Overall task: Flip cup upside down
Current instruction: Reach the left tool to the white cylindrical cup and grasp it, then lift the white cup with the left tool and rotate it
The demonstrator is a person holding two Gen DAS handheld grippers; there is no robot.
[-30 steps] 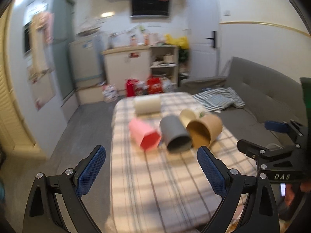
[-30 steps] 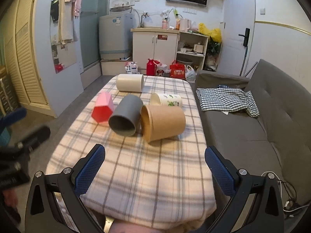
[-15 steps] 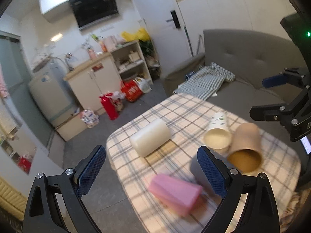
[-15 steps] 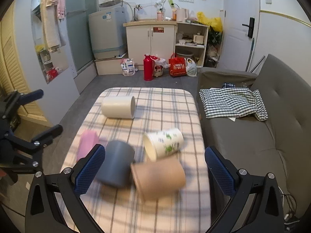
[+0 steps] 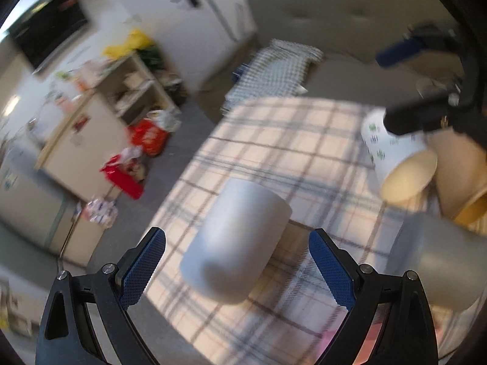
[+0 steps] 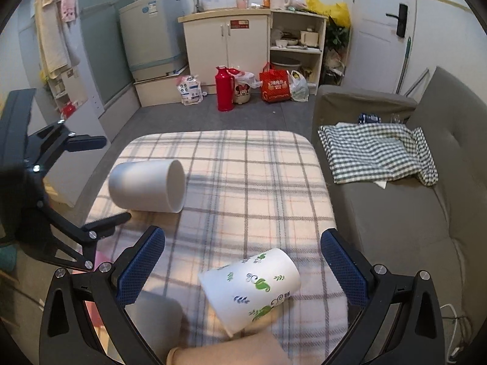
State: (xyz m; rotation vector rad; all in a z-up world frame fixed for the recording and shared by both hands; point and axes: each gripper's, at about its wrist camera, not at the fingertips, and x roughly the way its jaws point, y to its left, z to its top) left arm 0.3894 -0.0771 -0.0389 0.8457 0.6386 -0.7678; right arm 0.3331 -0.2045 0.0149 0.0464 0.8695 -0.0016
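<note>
White cup [image 5: 236,243] lies sideways on plaid tablecloth [image 6: 243,164].

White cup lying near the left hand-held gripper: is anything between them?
Nothing visible. The white cup lies on its side on the plaid tablecloth, directly before the open left hand-held gripper.
</note>
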